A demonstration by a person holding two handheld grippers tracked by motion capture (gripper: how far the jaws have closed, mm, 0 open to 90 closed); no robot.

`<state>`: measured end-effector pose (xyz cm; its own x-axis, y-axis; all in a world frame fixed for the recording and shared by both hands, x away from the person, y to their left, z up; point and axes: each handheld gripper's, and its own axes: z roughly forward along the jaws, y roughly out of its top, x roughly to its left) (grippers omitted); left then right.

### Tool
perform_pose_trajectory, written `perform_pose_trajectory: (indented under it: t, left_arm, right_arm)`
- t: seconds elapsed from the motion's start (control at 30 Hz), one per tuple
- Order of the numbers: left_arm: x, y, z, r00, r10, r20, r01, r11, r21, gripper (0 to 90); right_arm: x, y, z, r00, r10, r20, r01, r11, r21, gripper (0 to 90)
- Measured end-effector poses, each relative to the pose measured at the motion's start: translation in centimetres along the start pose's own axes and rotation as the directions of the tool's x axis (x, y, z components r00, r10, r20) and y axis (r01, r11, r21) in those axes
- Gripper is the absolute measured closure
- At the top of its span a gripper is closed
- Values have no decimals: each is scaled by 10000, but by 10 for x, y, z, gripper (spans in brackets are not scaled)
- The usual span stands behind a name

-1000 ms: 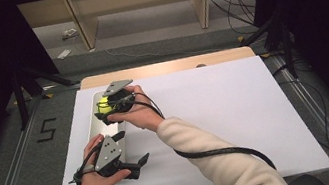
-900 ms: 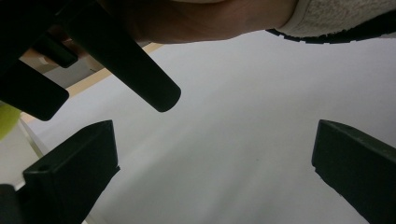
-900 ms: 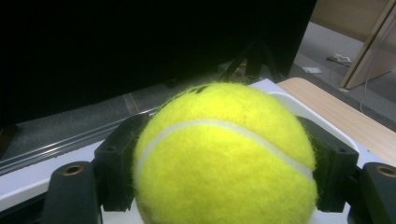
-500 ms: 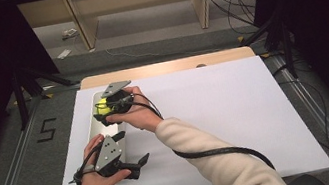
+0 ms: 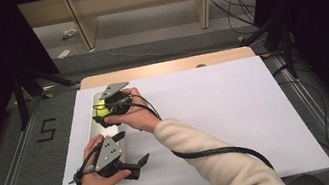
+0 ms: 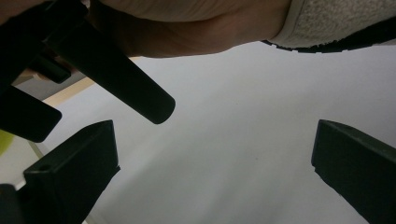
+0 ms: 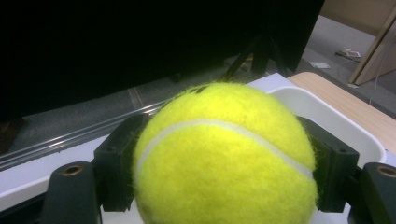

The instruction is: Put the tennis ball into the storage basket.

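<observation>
Tennis ball (image 7: 224,154) clamped between the two black jaws of the right gripper (image 5: 109,107), squeezed on both sides, white seam curving across the front. Held just above the white tray (image 5: 95,129), over its far half. Tray lying lengthwise on the white sheet (image 5: 226,112), near the sheet's left edge, close behind the ball in the right gripper view, with its rounded rim (image 7: 327,112) to the ball's right. Ball (image 5: 101,110) seen from the high view as a small yellow patch under the gripper's grey plate, just over the tray. Right hand (image 5: 136,117) wrapped around the gripper body, cream sleeve and black cable trailing away from the tray toward the near edge of the sheet.

Left gripper (image 5: 129,167) on the near side of the tray, just past its near end, above the bare sheet, gripped by the left hand (image 5: 93,178). Jaws spread wide, nothing between them, plain white sheet behind them in the left gripper view. Right forearm crossing the top of that view.
</observation>
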<state>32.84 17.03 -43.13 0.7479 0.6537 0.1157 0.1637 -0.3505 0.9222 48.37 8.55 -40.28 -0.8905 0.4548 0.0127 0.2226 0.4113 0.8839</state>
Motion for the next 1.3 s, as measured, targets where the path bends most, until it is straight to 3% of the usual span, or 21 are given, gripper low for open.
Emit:
perform_pose_trajectory:
  t: [1.3]
  left_arm:
    - [0,-1,0,9999,88,65,-88,9999,80,1]
  right_arm:
    - [2,-11,19,9988,-131,-477,161,9978,636,262]
